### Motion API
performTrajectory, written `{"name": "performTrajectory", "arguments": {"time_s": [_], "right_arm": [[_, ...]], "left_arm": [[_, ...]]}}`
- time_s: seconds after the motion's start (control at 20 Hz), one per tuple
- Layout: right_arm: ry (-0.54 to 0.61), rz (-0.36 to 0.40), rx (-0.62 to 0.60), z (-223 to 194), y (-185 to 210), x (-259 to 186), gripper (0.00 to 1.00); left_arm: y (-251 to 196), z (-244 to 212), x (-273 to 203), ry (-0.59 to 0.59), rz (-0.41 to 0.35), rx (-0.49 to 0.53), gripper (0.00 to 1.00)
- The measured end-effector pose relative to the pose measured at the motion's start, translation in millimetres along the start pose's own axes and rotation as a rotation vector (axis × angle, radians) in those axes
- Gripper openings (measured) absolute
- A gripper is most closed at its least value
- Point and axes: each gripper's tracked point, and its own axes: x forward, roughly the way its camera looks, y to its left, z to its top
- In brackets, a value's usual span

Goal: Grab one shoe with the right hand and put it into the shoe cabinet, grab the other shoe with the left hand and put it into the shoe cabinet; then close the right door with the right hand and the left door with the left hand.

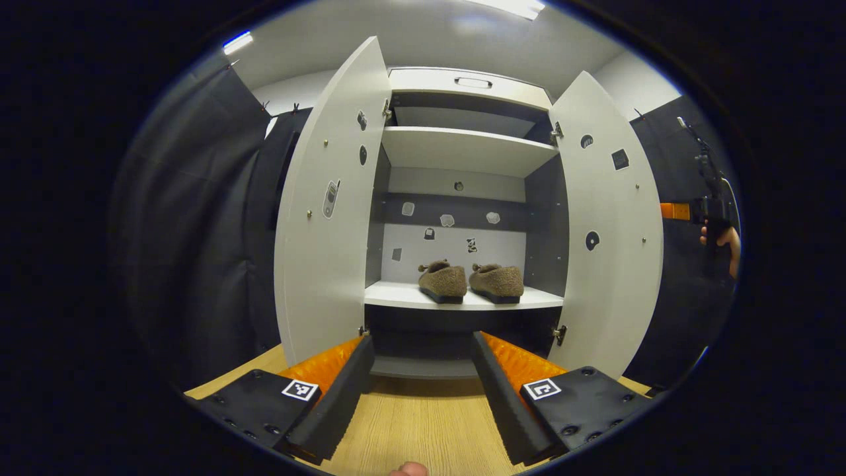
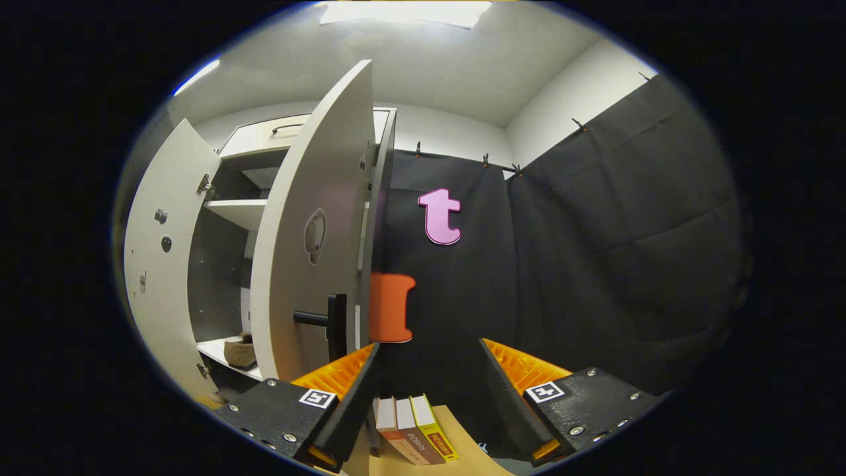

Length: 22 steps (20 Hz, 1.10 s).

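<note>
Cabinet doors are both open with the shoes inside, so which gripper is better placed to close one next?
Right. The right gripper, open, sits beside the right door, near its handle. The left gripper faces the shoes.

Both grippers spread, holding nothing

The left gripper [image 1: 423,390] and right gripper [image 2: 429,396] each have fingers parted; a hand [image 1: 724,248] grips the right one, raised.

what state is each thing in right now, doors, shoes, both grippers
left white cabinet door: swung wide open
right white cabinet door: swung wide open
two brown fuzzy shoes: side by side on the cabinet's lower white shelf
left gripper: jaws open, empty, facing the cabinet
right gripper: jaws open, empty, beside the right door's black handle
</note>
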Motion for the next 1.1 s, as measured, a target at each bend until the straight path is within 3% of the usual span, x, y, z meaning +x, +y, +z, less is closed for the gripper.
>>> {"name": "performTrajectory", "arguments": {"time_s": [0.25, 0.5, 0.55, 0.6, 0.65, 0.8, 0.85, 1.1], "right_arm": [[0.005, 0.043, 0.016, 2, 31, -6, 0.88], [0.024, 0.179, 0.043, 2, 93, -5, 0.88], [0.027, 0.203, 0.05, 2, 105, -4, 0.96], [0.027, 0.22, 0.055, 2, 115, -2, 0.88], [0.02, 0.24, 0.052, 2, 126, 0, 0.88], [-0.004, 0.257, 0.062, -2, 151, 7, 0.9], [-0.002, 0.265, 0.082, -3, 158, 9, 0.97], [0.018, 0.324, 0.138, -10, 195, 12, 0.92]], "left_arm": [[0, 1, 2, -0.01, -0.02, -0.007, 0.97], [4, -4, 1, 0.003, -0.023, -0.02, 0.97], [7, -4, 2, 0.004, -0.02, -0.018, 0.97], [10, -4, 1, 0.004, -0.015, -0.015, 0.97], [13, -4, 1, 0.003, -0.012, -0.013, 0.97], [17, -3, -2, 0.005, -0.008, -0.014, 0.97], [18, -3, -3, 0.003, -0.006, -0.012, 0.97], [18, 1, -5, -0.013, 0.006, -0.001, 0.97]]}}
